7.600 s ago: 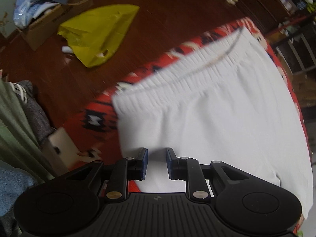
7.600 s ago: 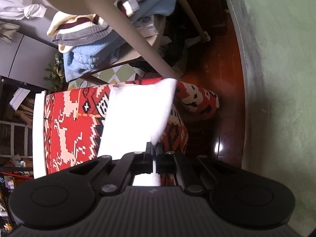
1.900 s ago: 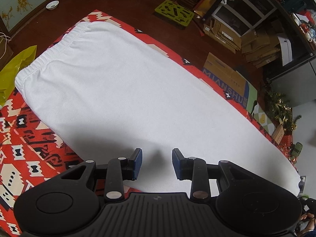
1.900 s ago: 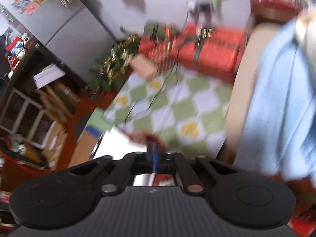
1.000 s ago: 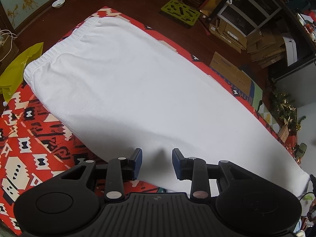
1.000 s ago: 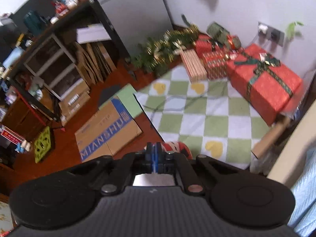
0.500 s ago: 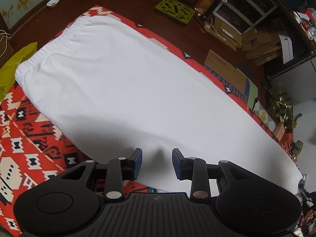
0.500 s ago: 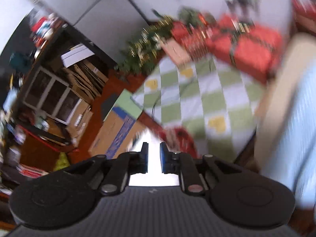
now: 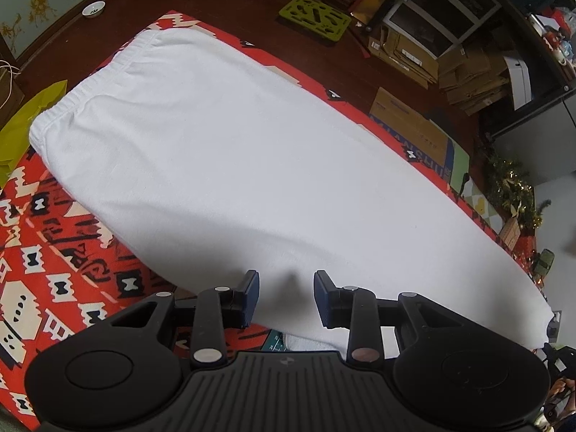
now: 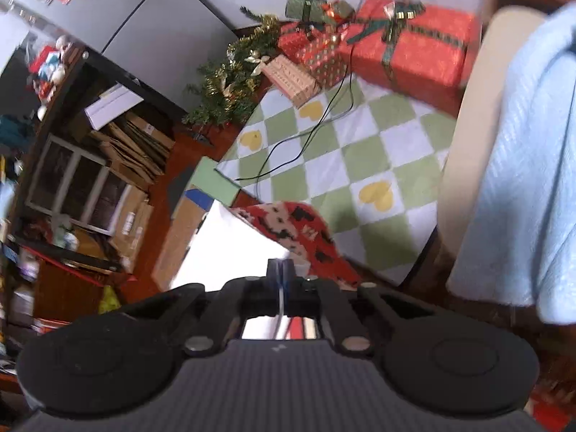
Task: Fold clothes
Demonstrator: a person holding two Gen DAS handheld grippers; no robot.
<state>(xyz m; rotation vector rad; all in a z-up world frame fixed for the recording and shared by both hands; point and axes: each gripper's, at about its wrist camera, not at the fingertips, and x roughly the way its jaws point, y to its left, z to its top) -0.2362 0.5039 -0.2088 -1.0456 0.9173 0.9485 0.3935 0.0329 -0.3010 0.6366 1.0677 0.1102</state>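
White pants [image 9: 230, 165] lie flat, folded lengthwise, on a red patterned cloth [image 9: 46, 266], waistband at the far left. My left gripper [image 9: 286, 297] is open and empty, hovering over the near edge of the pants. In the right wrist view the leg end of the white pants [image 10: 230, 248] shows over the red cloth [image 10: 302, 230]. My right gripper [image 10: 281, 270] is shut on a thin white edge of the pants.
A yellow bag [image 9: 18, 126] lies on the dark wood floor at the left. Cardboard boxes [image 9: 410, 126] and shelves [image 9: 442, 25] stand beyond the cloth. A light blue garment [image 10: 518, 165], wrapped gifts [image 10: 406, 43] and a green checkered mat [image 10: 345, 151] are near the right gripper.
My right gripper was slightly open half a second ago and has closed on the pants' leg end. The left gripper has barely moved and stays open.
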